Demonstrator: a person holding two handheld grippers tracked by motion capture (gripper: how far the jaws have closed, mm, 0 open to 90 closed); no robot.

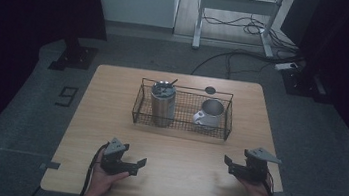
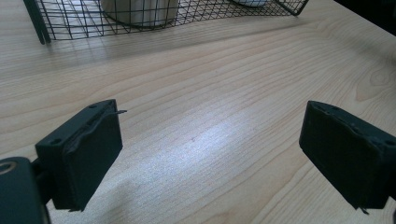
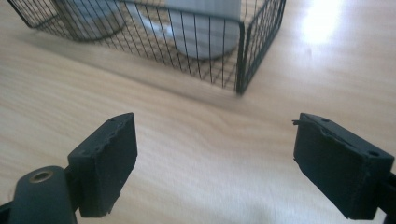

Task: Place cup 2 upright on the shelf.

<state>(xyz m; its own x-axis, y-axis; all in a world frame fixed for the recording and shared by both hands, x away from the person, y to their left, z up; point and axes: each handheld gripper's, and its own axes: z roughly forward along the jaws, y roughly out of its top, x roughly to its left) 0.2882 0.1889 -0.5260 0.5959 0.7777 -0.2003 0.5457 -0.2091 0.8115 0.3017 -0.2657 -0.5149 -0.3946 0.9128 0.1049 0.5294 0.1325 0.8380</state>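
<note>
Two grippers (image 1: 130, 165) (image 1: 234, 167), wire basket (image 1: 182, 126) beyond

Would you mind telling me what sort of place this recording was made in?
Most likely a lab or recording room rather than a home: a bare wooden table stands on grey carpet, loose cables trail across the floor behind it, and a metal stand frame rises at the back.

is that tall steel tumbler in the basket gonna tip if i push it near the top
Probably. The steel tumbler stands tall and narrow, well above the wire basket wall, so a high push would likely tilt it. Its smooth metal side may be slippery. The white mug beside it looks steadier.
</note>
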